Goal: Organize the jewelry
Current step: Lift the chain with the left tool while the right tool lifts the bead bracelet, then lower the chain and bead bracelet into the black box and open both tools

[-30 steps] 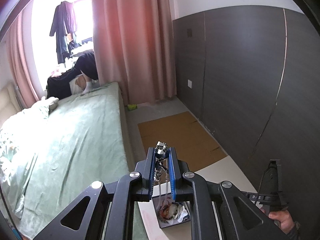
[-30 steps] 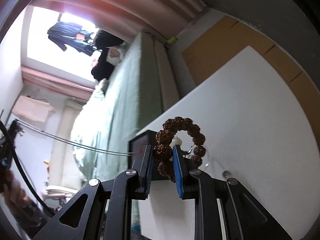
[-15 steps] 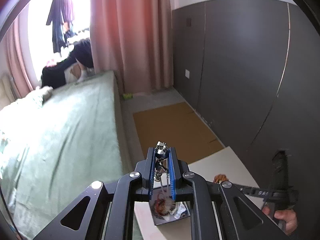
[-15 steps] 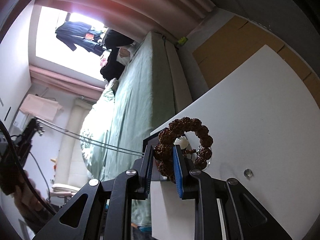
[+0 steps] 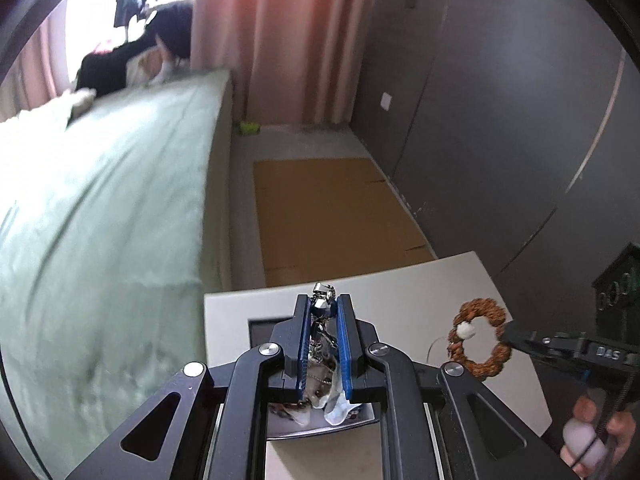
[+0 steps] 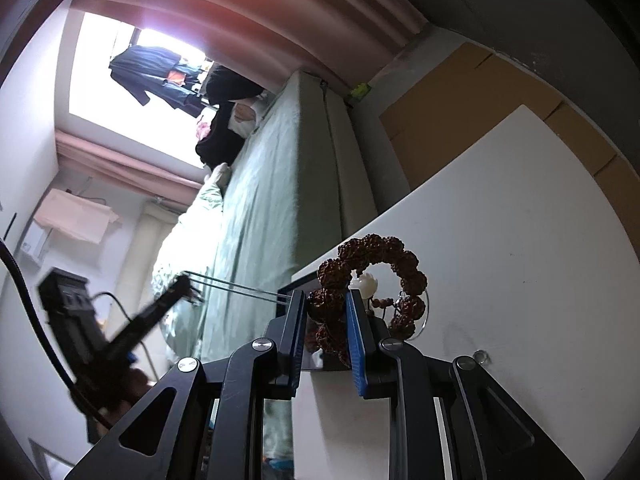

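My left gripper (image 5: 324, 306) is shut on a silver chain (image 5: 323, 298) whose metal beads stick out past the blue pads, while the rest hangs down between them. It hovers over an open dark jewelry box (image 5: 256, 326) with tangled pieces inside, at the white table's (image 5: 400, 292) left edge. To the right, my right gripper (image 5: 507, 334) holds a brown bead bracelet (image 5: 480, 308) above the table. In the right wrist view, the right gripper (image 6: 325, 298) is shut on that bracelet (image 6: 372, 246), which carries one white bead (image 6: 366, 282). The left gripper (image 6: 186, 284) shows blurred at left, thin chain strands running to the box (image 6: 289, 291).
A bed with a green sheet (image 5: 100, 220) runs along the table's left side. Flat cardboard (image 5: 332, 212) lies on the floor beyond the table, with dark wall panels (image 5: 500, 120) to the right. A small clear round piece (image 6: 480, 356) lies on the table (image 6: 520, 240).
My left gripper has come down toward the box and table with the chain still in it, now showing lower in the right wrist view. The right gripper and bracelet have stayed put.
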A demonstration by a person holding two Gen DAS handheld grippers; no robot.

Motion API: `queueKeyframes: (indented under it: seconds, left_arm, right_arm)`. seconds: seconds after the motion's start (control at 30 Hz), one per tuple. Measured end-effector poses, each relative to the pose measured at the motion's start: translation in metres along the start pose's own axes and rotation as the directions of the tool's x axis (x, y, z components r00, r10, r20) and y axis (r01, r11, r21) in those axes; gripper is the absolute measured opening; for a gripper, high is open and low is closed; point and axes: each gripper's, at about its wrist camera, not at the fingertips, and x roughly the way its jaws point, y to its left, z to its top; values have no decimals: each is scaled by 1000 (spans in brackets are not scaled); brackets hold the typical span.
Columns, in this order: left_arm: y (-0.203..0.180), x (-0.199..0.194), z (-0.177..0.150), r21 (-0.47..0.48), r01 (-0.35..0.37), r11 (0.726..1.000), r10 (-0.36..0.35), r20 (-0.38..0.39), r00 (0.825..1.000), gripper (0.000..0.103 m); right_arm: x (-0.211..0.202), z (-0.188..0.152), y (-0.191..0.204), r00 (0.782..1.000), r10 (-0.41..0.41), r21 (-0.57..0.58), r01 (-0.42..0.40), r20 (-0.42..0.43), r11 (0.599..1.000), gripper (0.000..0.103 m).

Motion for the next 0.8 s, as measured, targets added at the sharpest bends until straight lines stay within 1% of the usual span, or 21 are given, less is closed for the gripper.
queueKeyframes:
  seconds: [0.07, 0.13, 0.17, 0.2, 0.23, 0.27, 0.3, 0.33, 0.4, 0.43, 0.5, 0.53, 0.57, 0.6, 0.67, 0.73, 0.8]
  left_arm:
    - [0, 11, -8, -16, 18, 1000, -18, -17, 1000, 13]
    - [1, 19, -14, -34, 17, 999, -18, -19, 1000, 14]
    - [5, 23, -17, -59, 22, 998, -23, -18, 1000, 14]
    - [9, 25, -21, -89, 34, 995, -35, -17, 999, 17]
    - [18, 26, -25, -139, 62, 988, -64, -12, 998, 27]
    - [25, 26, -29, -179, 81, 980, -83, 0, 997, 35]
    - [30, 25, -32, -208, 89, 974, -89, 10, 996, 47]
    - [35, 23, -34, -237, 97, 967, -95, 22, 995, 52]
    - [43, 16, -33, -261, 128, 957, -119, 47, 992, 53]
    - [47, 13, -32, -275, 135, 952, -124, 58, 991, 55]
    - [54, 8, -32, -297, 141, 944, -127, 66, 990, 58]
    - [56, 6, -33, -299, 147, 943, -133, 68, 989, 58]
    - [58, 4, -34, -297, 155, 942, -140, 72, 988, 58]
    - [60, 2, -34, -299, 158, 941, -143, 72, 987, 58]
    - [65, -4, -35, -310, 165, 936, -148, 79, 986, 58]
    - [72, -11, -36, -327, 175, 929, -152, 95, 984, 58]
    - [79, -17, -37, -343, 184, 921, -155, 111, 982, 58]
  right_arm:
    - [3, 0, 0, 1000, -12, -4, 12, 0, 1000, 21]
    - [5, 1, 1, 1000, -18, 0, 18, 1, 1000, 21]
    - [6, 1, 3, 1000, -18, 1, 18, 1, 1000, 21]
    - [7, 1, 4, 1000, -18, 0, 18, 1, 1000, 21]
    - [9, 1, 6, 1000, -19, -5, 19, 1, 1000, 21]
    - [10, 0, 8, 1000, -21, -10, 21, 3, 1000, 21]
    - [11, 0, 10, 1000, -19, -13, 19, 6, 1000, 21]
    - [12, 0, 13, 1000, -7, -17, 7, 11, 1000, 21]
    - [11, -4, 17, 998, 66, -20, -66, 12, 998, 21]
    - [12, -6, 23, 994, 104, -33, -104, 10, 994, 21]
    - [15, -11, 34, 989, 148, -65, -148, 1, 987, 21]
    - [18, -14, 38, 987, 160, -75, -160, -6, 984, 21]
    - [22, -17, 43, 986, 164, -88, -165, -15, 982, 21]
    - [27, -21, 48, 989, 148, -105, -149, -23, 983, 21]
    - [42, -30, 57, 994, 92, -139, -98, -52, 985, 21]
    - [58, -38, 63, 994, 72, -149, -84, -86, 985, 21]
    - [68, -43, 70, 993, 57, -163, -73, -102, 984, 21]
